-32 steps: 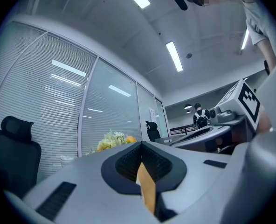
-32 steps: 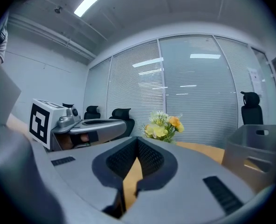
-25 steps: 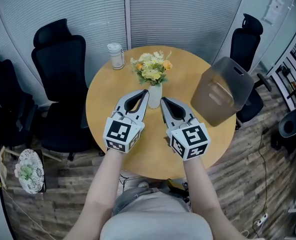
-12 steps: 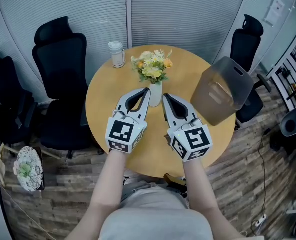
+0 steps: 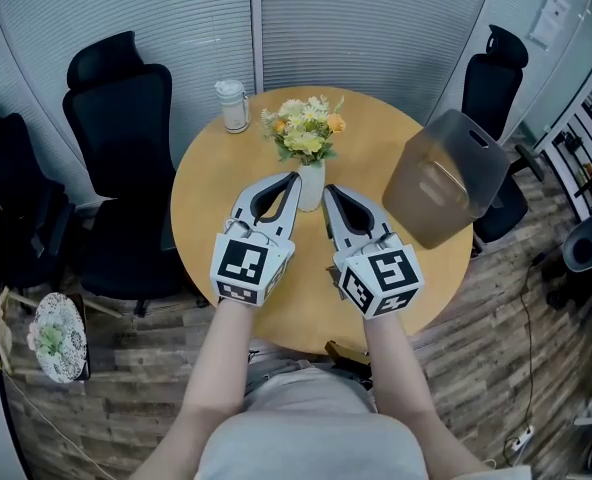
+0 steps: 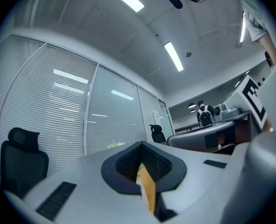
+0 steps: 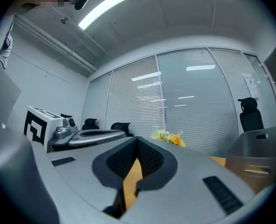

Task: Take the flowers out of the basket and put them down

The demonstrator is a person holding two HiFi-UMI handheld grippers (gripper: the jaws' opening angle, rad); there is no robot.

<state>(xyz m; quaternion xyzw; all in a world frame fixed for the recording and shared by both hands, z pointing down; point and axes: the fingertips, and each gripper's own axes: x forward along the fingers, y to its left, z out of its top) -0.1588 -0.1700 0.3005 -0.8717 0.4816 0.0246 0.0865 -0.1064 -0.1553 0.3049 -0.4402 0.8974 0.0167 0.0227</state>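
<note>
My left gripper (image 5: 293, 182) is clenched on nothing; my right gripper (image 5: 327, 192) is clenched too, empty; the vase (image 5: 311, 190) of flowers (image 5: 304, 133) stands between their tips; the basket (image 5: 446, 178) sits off to the right gripper's right.

The round table (image 5: 201, 203) looks like smooth, matt light wood. The basket (image 5: 444, 178) at its right edge is translucent smoky plastic. The vase (image 5: 310, 186) seems glossy white ceramic, though it's small.

One vase (image 5: 311, 186) of flowers (image 5: 304, 134), one jar (image 5: 233, 108), one basket (image 5: 446, 180), three chairs (image 5: 116, 128) (image 5: 6, 218) (image 5: 491, 73)
</note>
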